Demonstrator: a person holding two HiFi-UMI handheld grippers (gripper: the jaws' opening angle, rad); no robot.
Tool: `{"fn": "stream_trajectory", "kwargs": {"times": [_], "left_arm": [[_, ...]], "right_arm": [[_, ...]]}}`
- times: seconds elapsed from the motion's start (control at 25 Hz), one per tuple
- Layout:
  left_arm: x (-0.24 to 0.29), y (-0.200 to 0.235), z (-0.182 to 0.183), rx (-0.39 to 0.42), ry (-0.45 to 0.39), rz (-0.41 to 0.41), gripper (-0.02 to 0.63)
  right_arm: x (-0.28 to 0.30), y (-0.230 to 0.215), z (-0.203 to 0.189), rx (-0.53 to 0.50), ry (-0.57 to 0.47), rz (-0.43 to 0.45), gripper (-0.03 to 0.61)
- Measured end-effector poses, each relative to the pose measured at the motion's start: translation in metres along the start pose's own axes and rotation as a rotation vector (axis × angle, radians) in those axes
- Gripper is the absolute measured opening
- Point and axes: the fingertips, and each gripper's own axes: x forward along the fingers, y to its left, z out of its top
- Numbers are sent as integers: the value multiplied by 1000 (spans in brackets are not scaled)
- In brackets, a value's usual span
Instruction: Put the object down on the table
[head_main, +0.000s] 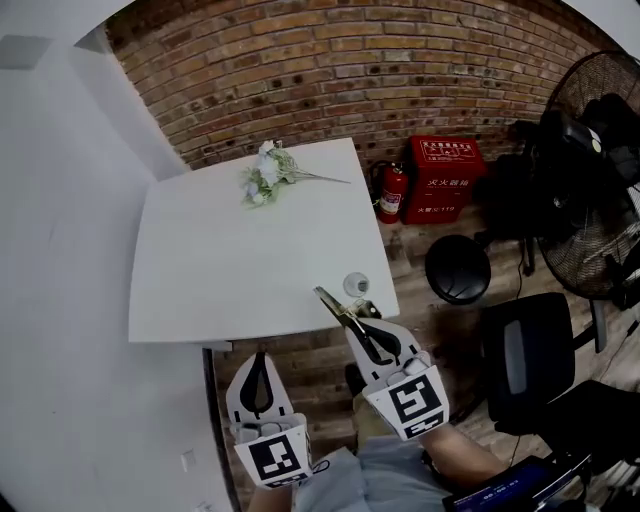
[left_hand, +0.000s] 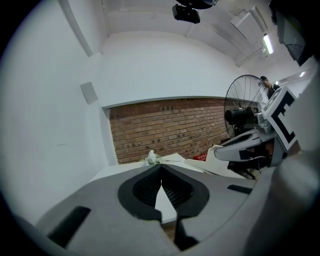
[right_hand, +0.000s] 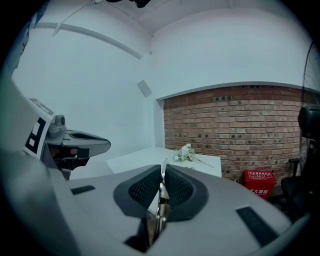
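A thin, flat metal tool with a brassy sheen (head_main: 335, 308) sticks forward out of my right gripper (head_main: 354, 322), which is shut on it. The tool's tip hangs over the front right corner of the white table (head_main: 230, 270). In the right gripper view the tool (right_hand: 161, 196) stands edge-on between the black pads (right_hand: 142, 189). My left gripper (head_main: 260, 356) is shut and empty, held low in front of the table's near edge; in its own view the left gripper (left_hand: 161, 169) points at the table. A small pale round thing (head_main: 354, 284) lies beside the tool's tip.
A bunch of white flowers (head_main: 268, 175) lies at the table's far edge. Right of the table stand a fire extinguisher (head_main: 392, 192), a red box (head_main: 443, 178), a black stool (head_main: 458, 268), a black chair (head_main: 530, 360) and a big fan (head_main: 598, 180). A brick wall (head_main: 330, 70) is behind.
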Motion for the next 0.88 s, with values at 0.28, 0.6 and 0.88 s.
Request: {"fn": "stream_trajectory", "kwargs": {"times": [0.28, 0.6, 0.88], "left_arm": [[75, 16, 14, -11, 6, -1, 9], [126, 30, 40, -7, -29, 26, 9], [150, 61, 58, -29, -55, 53, 9]], "right_arm": [[69, -38, 21, -15, -3, 16, 29], [119, -70, 57, -44, -46, 37, 29], [148, -70, 88, -77, -61, 40, 29]]}}
